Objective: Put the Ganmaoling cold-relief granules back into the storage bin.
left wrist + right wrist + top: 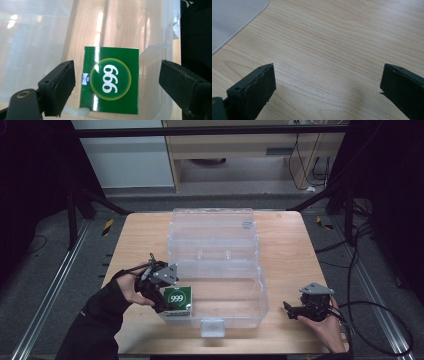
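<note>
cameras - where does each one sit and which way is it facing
High view: fixed above the person's side, looking forward and down on the table, the clear bin, both forearms and both grippers, left and right.
Left gripper view: rides the left gripper, looking between its open jaws at the green box in the bin.
Right gripper view: rides the right gripper, open jaws over bare table, a bin corner at upper left.
Shared: high and left views both show the green box.
</note>
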`<act>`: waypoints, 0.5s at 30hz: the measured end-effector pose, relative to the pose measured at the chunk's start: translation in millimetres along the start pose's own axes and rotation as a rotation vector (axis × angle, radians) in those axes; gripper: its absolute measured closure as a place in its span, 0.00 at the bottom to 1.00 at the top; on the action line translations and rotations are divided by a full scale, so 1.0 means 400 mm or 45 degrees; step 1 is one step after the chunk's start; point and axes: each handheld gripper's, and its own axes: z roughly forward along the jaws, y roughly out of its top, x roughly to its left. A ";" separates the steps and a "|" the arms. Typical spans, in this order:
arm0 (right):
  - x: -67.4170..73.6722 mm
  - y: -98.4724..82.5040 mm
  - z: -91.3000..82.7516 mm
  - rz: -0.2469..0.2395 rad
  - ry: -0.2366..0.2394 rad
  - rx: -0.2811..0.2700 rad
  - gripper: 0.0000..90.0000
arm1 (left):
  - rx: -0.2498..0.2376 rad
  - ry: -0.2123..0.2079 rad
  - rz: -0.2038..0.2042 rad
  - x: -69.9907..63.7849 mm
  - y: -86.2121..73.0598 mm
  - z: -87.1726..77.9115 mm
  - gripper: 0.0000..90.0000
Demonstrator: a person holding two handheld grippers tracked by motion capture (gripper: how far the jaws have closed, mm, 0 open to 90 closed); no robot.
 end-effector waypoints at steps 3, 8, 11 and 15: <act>-0.001 0.000 0.000 0.004 -0.003 -0.002 0.01 | -0.014 0.035 -0.005 0.002 -0.004 -0.021 0.17; -0.004 -0.001 -0.003 0.019 -0.005 -0.002 0.01 | -0.059 0.110 -0.063 0.005 -0.034 -0.071 0.21; -0.005 -0.001 -0.004 0.026 -0.011 -0.006 0.01 | -0.116 0.174 -0.135 0.002 -0.073 -0.101 0.25; -0.007 -0.001 -0.007 0.037 -0.016 -0.010 0.01 | -0.162 0.231 -0.234 -0.003 -0.125 -0.109 0.26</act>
